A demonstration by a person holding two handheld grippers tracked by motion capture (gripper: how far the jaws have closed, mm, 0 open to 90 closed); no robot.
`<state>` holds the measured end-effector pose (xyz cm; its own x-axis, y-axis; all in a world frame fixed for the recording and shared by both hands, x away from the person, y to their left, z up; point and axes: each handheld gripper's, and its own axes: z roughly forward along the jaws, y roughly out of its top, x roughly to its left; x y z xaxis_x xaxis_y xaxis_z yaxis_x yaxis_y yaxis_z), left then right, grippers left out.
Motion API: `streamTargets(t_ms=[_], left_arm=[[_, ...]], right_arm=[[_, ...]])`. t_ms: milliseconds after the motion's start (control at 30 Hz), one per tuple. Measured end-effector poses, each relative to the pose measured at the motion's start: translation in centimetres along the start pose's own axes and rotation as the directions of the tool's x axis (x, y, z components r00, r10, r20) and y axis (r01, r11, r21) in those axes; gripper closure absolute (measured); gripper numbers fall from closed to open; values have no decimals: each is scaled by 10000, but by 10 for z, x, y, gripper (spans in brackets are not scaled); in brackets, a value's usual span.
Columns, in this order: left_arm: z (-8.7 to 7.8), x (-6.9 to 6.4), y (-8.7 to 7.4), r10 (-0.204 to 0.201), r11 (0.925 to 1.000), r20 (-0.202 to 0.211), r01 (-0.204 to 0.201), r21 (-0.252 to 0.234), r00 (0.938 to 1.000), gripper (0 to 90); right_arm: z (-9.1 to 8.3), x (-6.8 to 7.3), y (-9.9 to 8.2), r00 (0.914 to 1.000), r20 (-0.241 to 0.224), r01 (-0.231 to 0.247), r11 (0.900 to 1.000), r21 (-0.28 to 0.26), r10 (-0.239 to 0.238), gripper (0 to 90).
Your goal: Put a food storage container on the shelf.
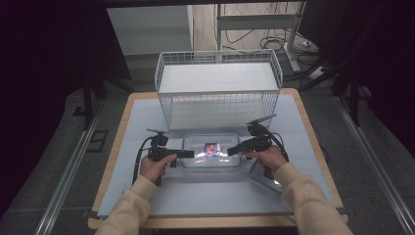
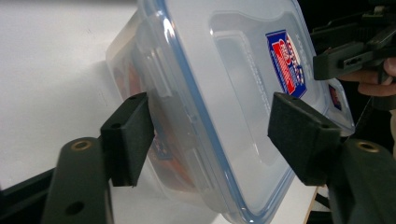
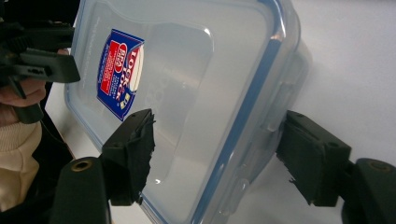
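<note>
Clear lidded container (image 1: 211, 152) sits mid-desk, before the wire basket (image 1: 219, 88). Left gripper (image 1: 188, 153) and right gripper (image 1: 231, 150) straddle its short ends, jaws partly open, pads seemingly not yet pressing. Rigid, light, slick plastic; latch flaps offer best purchase.

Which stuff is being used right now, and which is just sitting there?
Being used: clear lidded box, left gripper, right gripper, one at each end.
Just sitting there: white wire basket, second clear lid near the right arm.
</note>
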<state>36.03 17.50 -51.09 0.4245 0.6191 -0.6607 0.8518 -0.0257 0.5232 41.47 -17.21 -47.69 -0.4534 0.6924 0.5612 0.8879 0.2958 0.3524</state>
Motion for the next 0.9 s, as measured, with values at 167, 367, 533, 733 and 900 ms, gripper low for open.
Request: streamTargets(t_ms=[167, 367, 533, 733, 900], left_arm=[[-5, -2, -5, 136, 9997, 97, -134, -208, 9999, 393], [-8, -3, -7, 262, 9993, 156, -258, -269, 9995, 420], [-10, -4, -8, 416, 9987, 175, -411, -302, 9990, 430], [-11, -4, -9, 562, 9979, 261, -553, -343, 9981, 445], [-13, -4, -11, 744, 9967, 294, -734, -341, 9968, 456]], right_arm=[[-7, -2, -8, 9994, -298, 163, 9992, -371, -174, 367], [-10, -2, -14, 9982, -402, 425, 9973, -598, -450, 394], [-13, -2, -17, 9971, -460, 579, 9962, -658, -610, 412], [-15, -4, -21, 9951, -648, 695, 9944, -792, -747, 434], [-17, -5, -24, 9934, -755, 801, 9928, -885, -869, 459]])
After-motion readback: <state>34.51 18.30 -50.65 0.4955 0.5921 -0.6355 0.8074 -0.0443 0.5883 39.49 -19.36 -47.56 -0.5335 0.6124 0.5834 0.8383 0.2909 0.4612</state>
